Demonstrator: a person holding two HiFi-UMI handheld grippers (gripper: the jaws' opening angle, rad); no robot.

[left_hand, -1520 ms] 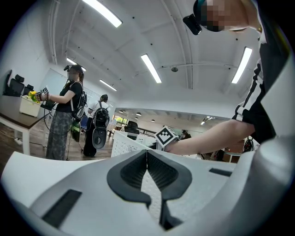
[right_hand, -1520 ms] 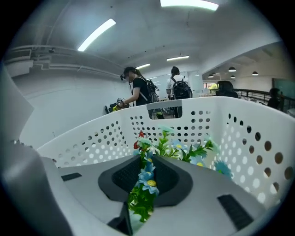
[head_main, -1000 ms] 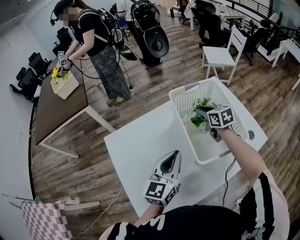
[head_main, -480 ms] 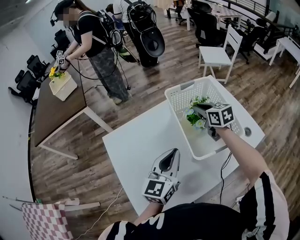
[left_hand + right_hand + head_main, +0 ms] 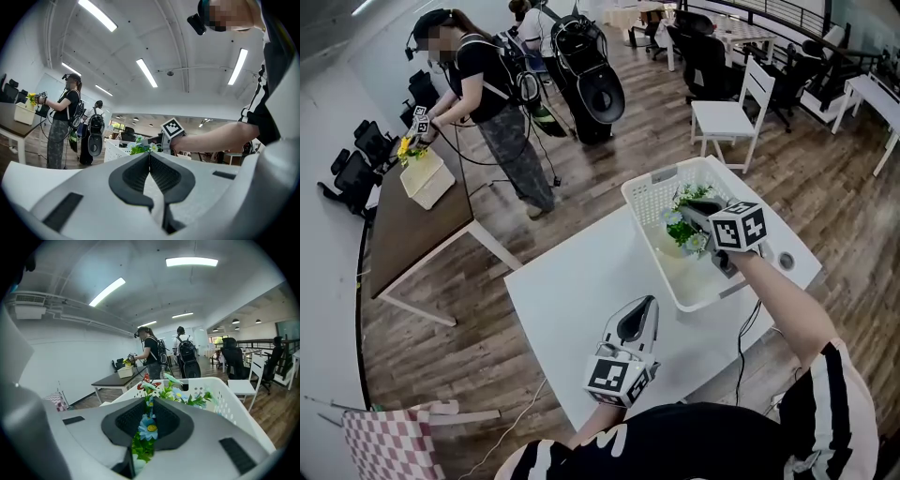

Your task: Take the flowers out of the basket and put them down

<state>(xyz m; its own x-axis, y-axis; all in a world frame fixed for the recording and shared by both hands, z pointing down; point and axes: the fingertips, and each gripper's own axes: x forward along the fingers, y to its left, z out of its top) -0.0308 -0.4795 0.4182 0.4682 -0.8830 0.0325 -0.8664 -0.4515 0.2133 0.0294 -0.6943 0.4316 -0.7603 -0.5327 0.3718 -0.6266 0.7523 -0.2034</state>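
Since the flowers [image 5: 146, 427] look light and crushable, the right gripper's [image 5: 150, 404] fingers [image 5: 123, 420] pinch their bunched stems at the basket [image 5: 649, 187]; the left gripper's [image 5: 150, 159] fingers meet, empty.

inside the basket [image 5: 652, 192], the lower stems of the flowers [image 5: 150, 427] vanish between the right gripper's [image 5: 149, 404] fingers [image 5: 172, 420]; in the head view that gripper covers the basket floor beneath them; in the left gripper view, most of the basket sits behind the left gripper's [image 5: 149, 157] own body
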